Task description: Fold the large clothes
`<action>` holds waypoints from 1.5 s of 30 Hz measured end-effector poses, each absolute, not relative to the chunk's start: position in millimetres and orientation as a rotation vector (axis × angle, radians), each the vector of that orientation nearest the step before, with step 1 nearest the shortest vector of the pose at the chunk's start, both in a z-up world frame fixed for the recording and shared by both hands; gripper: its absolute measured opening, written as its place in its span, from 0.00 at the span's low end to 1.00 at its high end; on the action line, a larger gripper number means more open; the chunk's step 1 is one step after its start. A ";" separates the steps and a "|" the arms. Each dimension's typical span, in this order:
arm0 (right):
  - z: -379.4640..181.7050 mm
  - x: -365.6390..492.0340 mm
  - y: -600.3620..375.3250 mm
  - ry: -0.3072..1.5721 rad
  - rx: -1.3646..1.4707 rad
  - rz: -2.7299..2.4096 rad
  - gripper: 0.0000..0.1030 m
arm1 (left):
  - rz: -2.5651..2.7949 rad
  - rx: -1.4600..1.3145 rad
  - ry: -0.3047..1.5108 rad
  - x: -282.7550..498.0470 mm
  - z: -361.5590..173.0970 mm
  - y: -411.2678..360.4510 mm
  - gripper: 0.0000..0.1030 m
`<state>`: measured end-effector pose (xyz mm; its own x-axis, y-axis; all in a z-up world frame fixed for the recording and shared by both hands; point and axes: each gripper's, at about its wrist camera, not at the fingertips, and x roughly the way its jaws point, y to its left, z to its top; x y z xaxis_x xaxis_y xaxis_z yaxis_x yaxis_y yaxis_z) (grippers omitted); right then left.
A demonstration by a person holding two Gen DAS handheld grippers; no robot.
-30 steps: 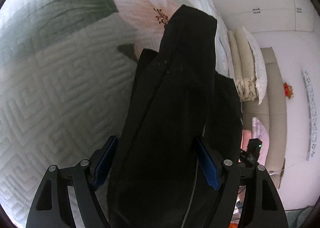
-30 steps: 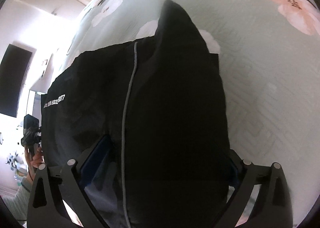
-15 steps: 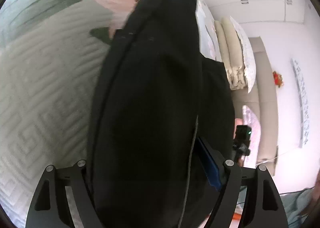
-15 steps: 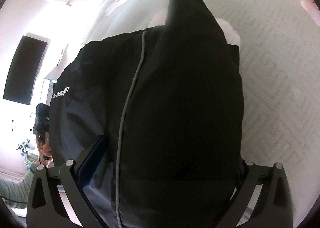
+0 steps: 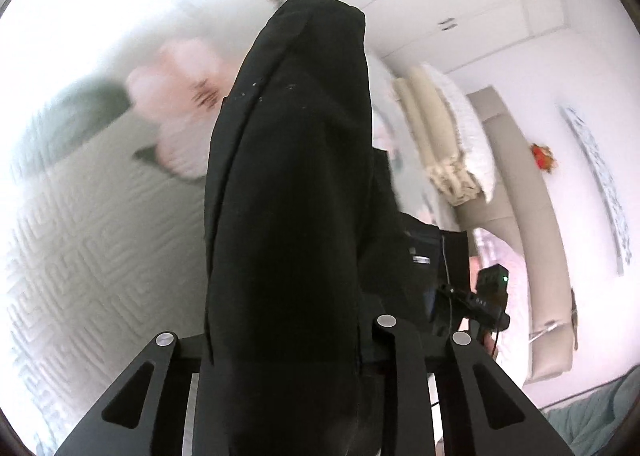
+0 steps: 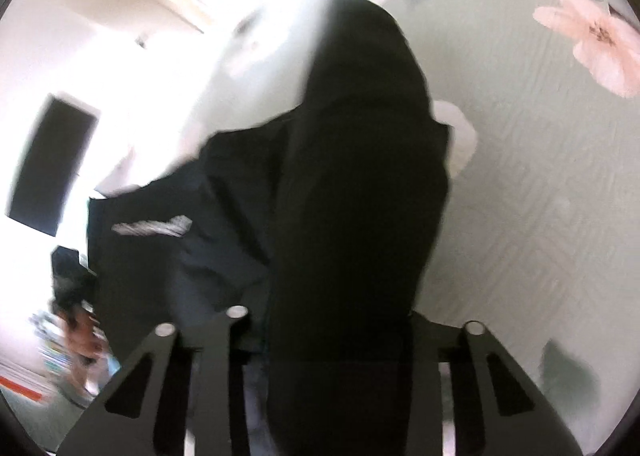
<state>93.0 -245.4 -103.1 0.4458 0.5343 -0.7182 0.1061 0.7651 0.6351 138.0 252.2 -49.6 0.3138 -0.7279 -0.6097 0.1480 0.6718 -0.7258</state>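
Both tongs [image 5: 280,340] [image 6: 340,336] have clamped tighter (still lifted) on the black garment [image 5: 288,183].

Both wrist views close behind their tools, facing down along black garment [image 5: 288,215] toward quilted bedspread [image 5: 92,240], shared.

One black garment [image 5: 288,191], two tongs [image 5: 280,340]
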 end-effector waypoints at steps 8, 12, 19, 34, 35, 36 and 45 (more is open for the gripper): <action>-30.2 58.4 -219.3 1.000 0.697 0.396 0.28 | -0.657 -0.625 0.943 90.9 46.4 271.1 0.26; 20.1 34.1 -197.1 0.992 0.629 0.420 0.28 | -0.646 -0.631 0.908 53.1 83.4 291.0 0.26; 71.4 -30.8 -179.7 1.110 0.564 0.403 0.28 | -0.610 -0.671 0.994 -22.3 78.2 321.3 0.26; -96.6 -73.1 -207.2 1.332 0.618 0.178 0.39 | -0.403 -1.089 1.328 -38.7 -175.4 366.4 0.50; -99.9 -73.0 -213.4 1.331 0.653 0.175 0.40 | -0.398 -1.048 1.337 -37.4 -170.9 364.7 0.52; -101.8 -73.0 -217.4 1.335 0.669 0.175 0.40 | -0.386 -1.002 1.349 -36.1 -165.0 362.6 0.54; -113.4 -85.3 -246.2 1.367 0.680 0.122 0.62 | -0.234 -0.884 1.393 -49.7 -112.0 396.1 0.55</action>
